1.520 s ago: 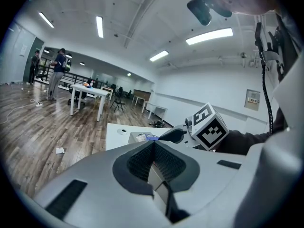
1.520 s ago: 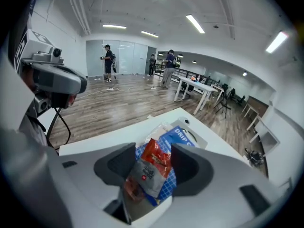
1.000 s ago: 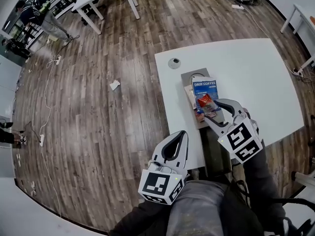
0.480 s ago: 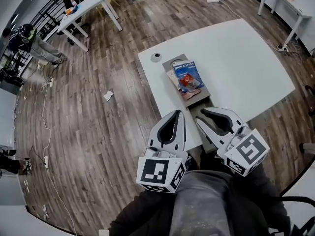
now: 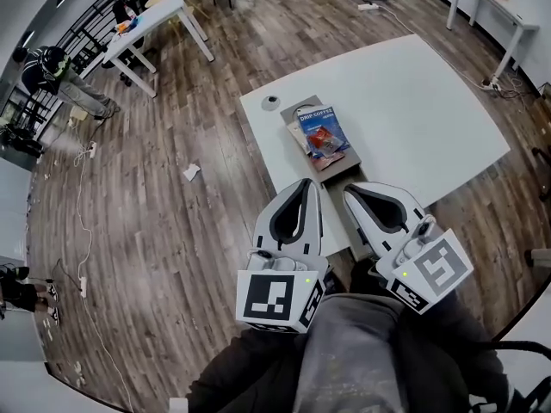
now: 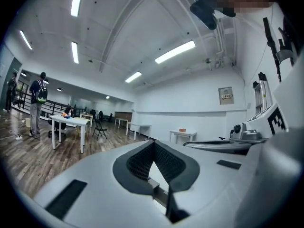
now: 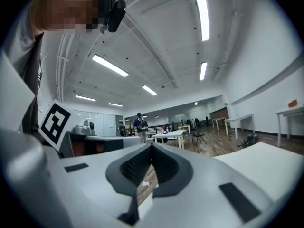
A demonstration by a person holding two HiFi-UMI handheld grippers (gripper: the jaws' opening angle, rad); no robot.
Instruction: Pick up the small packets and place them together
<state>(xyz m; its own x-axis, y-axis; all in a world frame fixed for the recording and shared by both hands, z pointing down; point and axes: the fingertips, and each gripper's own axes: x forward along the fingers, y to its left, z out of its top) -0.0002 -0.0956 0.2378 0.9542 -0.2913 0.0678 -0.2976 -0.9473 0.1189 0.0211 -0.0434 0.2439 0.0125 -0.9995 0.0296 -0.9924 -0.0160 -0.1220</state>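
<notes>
A blue drip-coffee packet [image 5: 317, 120] and a small red packet [image 5: 326, 142] lie together on a grey tray [image 5: 343, 163] near the left edge of the white table [image 5: 413, 101]. Both grippers hover side by side near my body, short of the tray and pointing level. My left gripper [image 5: 305, 184] [image 6: 153, 141] is shut with nothing in it. My right gripper [image 5: 350, 191] [image 7: 152, 146] has just closed its jaws; they meet at the tips with nothing between them. Neither gripper view shows the packets.
A small round object [image 5: 272, 101] sits at the table's near-left corner. A paper scrap [image 5: 190, 171] lies on the wood floor. Farther off stand another white table [image 5: 159, 11] and a person [image 5: 52, 67]. Cables trail along the floor at left.
The right gripper drew back from the packets toward my body and its jaws closed empty. The left gripper rose beside it. The packets stay on the tray.
</notes>
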